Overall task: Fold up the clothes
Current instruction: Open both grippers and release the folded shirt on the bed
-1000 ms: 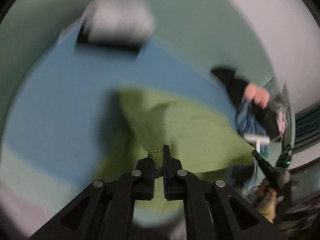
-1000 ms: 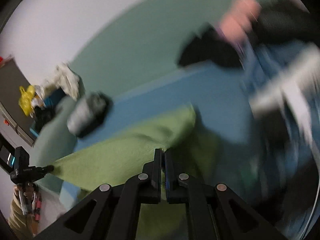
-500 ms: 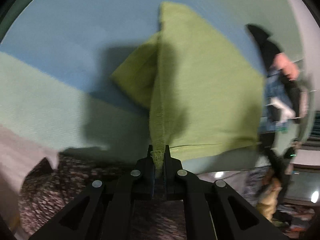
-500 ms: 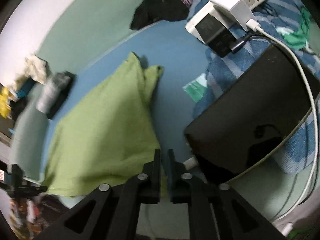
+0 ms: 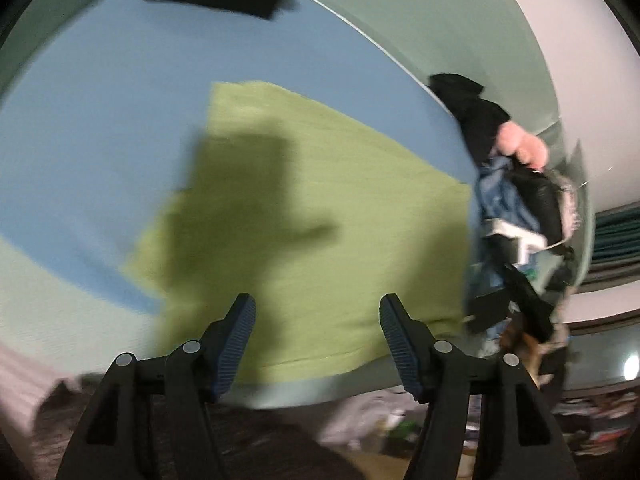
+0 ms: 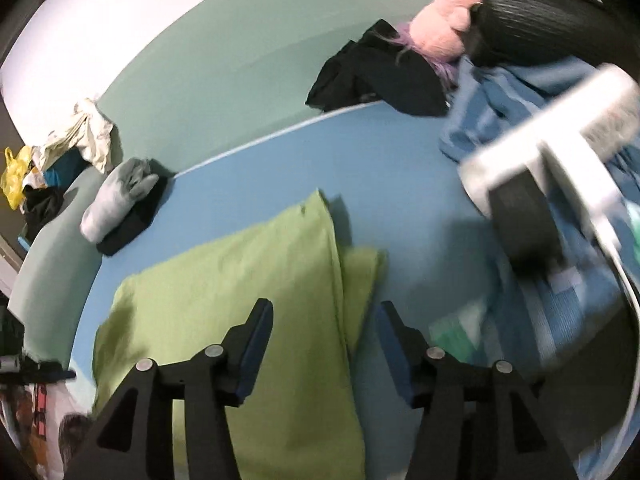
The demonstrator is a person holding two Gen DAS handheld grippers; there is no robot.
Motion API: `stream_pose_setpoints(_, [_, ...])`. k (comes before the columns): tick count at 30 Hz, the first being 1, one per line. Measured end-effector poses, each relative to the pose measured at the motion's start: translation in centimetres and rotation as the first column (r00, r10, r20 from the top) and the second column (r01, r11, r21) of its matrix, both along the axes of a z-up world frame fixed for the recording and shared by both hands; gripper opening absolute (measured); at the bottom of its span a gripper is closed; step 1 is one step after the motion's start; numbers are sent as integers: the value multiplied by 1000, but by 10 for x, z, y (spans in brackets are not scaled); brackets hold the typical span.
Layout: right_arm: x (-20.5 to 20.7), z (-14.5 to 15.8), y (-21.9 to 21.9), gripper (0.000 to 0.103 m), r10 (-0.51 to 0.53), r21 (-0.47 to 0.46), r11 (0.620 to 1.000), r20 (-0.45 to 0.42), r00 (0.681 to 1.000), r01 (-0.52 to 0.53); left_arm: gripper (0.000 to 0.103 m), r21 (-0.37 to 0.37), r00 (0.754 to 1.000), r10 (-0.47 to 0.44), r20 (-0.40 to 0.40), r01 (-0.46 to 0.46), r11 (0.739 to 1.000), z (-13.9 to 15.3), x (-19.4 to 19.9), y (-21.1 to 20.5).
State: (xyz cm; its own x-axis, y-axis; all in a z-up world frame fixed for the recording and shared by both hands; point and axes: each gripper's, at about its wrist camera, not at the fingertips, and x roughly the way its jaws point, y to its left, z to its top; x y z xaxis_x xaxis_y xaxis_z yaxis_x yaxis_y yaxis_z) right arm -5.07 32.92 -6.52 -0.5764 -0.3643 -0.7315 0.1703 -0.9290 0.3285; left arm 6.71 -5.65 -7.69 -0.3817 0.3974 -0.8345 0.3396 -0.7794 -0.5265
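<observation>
Item count, both views combined:
- Green garment [image 5: 320, 216]: one, lying on the blue mat [image 5: 100, 128].
- Grippers: two, the left gripper [image 5: 318, 316] and the right gripper [image 6: 325, 320].
- Folded grey-on-black stack [image 6: 120, 204]: one.
- Black garment heap [image 6: 380, 76]: one.
- Pink plush item [image 6: 444, 28]: one.

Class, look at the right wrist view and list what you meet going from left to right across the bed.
Yellow bag → rolled grey garment → green cloth → black clothes pile → pink plush → white power strip.
</observation>
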Motion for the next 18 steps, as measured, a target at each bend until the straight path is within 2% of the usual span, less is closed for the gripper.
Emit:
stream_pose_setpoints(3, [-37,-4,-10,58,11,6,1000,12,1000,-11,65,62,999,-41,-34,43,997,-1,-27,20])
stream_pose_setpoints(4, [-48,-5,-13,58,18,10,1000,21,1000,-18,65,62,997,-66,-47,69,996,-1,-36,30])
stream_pose_setpoints(6, [-70,-7,-19,58,33,18,999,40,999,-33,65,-18,983,-166,-76,165,986,1,-51,66])
stream_pose_setpoints(7, [-80,-7,-22,58,48,19,999,55,997,-49,65,-83,965,-242,-99,234,969,4,-55,87])
stream_pose_setpoints(8, [-88,-8,-26,58,69,23,997,72,995,-71,65,-163,935,-333,-122,312,936,7,-56,111])
stream_pose_setpoints(9, [-97,-8,-30,58,91,30,995,88,992,-94,65,-243,896,-421,-140,381,892,9,-53,136])
stream_pose_setpoints(11, [-105,-10,-37,59,128,55,989,107,986,-134,65,-402,798,-581,-162,484,777,14,-37,189])
stream_pose_setpoints(12, [-109,-13,-41,60,138,80,986,120,983,-148,65,-478,743,-649,-160,517,710,14,-28,214])
stream_pose_setpoints(13, [-113,-17,-45,60,144,108,981,135,980,-159,66,-542,700,-697,-154,530,653,11,-21,237])
stream_pose_setpoints(15, [-122,-25,-52,60,153,152,972,168,974,-179,66,-620,643,-754,-136,538,571,-1,-8,276])
stream_pose_setpoints(18, [-126,-37,-58,60,162,175,964,208,965,-200,66,-726,590,-803,-83,517,454,-19,6,315])
